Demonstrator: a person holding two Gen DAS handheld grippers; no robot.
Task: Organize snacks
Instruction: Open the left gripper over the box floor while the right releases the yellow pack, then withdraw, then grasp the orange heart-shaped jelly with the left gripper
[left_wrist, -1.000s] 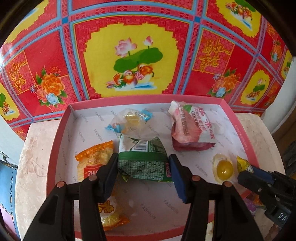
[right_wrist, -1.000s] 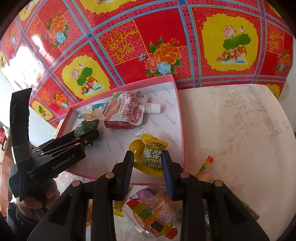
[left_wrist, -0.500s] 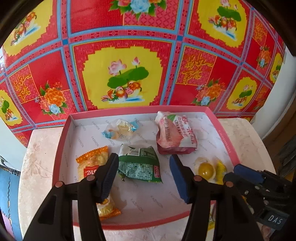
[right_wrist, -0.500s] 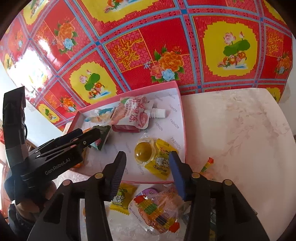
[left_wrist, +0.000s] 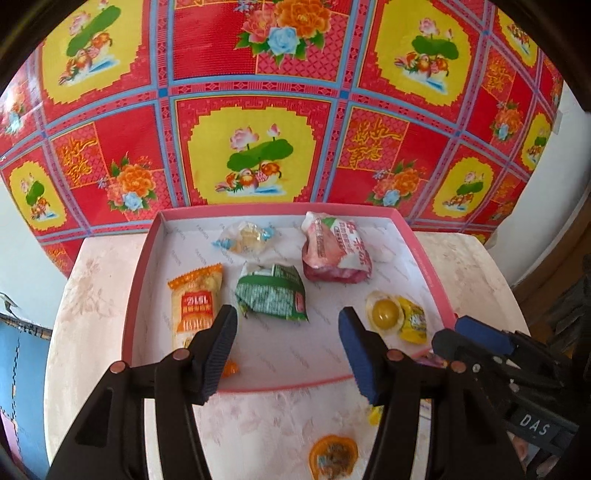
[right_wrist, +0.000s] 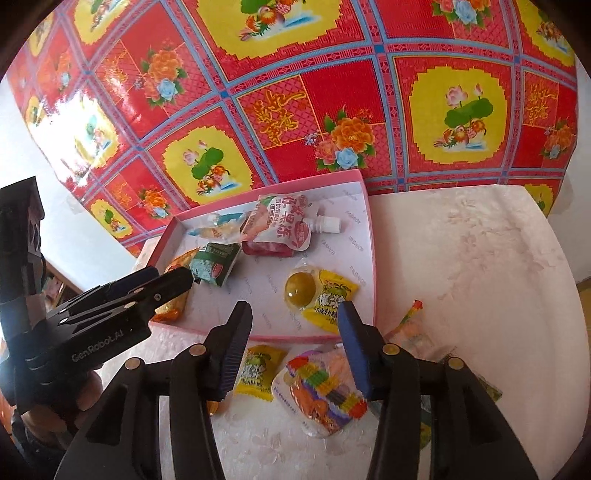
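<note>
Item: shallow pink-rimmed cardboard tray with white lining (left_wrist: 142, 280), sitting mid-frame in the left wrist view and holding five snacks: an orange foil cracker packet (left_wrist: 195, 302) at left, a green crinkled wrapper (left_wrist: 271, 295) at centre, a clear candy twist with blue ends (left_wrist: 245, 236) behind, a pink spouted drink pouch (left_wrist: 334, 251) at upper right, and a yellow jelly-cup packet (left_wrist: 397, 317) at right. Left gripper (left_wrist: 288, 325) is hovering at the tray's near edge, jaws parted and holding nothing; right gripper (right_wrist: 295, 332) is likewise standing apart and empty, framing loose stock lower centre of its view: a small yellow sweet packet (right_wrist: 258, 371) and a clear pack of rainbow-coloured gummies (right_wrist: 325, 391). Step judged: between placements, with a fresh pick-up falling due; the right jaws would need lowering over the gummy pack before closing. Surface: pale pink marbled tabletop (right_wrist: 461, 258). Room: glossy red-and-yellow floral sheet (left_wrist: 258, 129) filling the upper frame, white wall at the edges.
</note>
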